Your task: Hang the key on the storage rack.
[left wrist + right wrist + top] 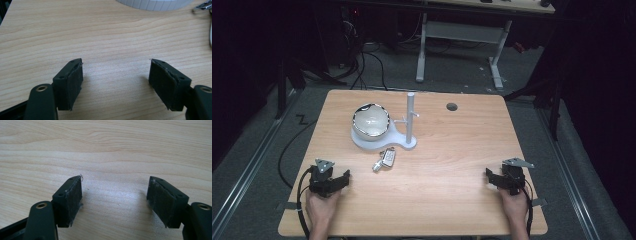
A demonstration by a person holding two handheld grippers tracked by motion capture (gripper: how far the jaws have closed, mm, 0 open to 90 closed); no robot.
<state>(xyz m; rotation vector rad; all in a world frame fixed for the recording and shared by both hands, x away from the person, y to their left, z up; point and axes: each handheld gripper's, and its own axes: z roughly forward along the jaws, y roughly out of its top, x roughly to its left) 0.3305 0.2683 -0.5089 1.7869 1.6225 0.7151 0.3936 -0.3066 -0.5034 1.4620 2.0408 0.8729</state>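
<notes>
Left gripper (343, 178) sits at table's (452, 165) 7 o'clock, jaws spread wide, nothing between. Right gripper (490, 176) at 5 o'clock, also released, empty. Key fob (385, 160) lies near centre, at approx. 1 o'clock from left gripper, just beside white stand (399, 141) w/ bowl (371, 120).

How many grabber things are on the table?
2. The left gripper sits near the table's front left corner, and the right gripper near its front right corner. Both are open, holding nothing.
</notes>
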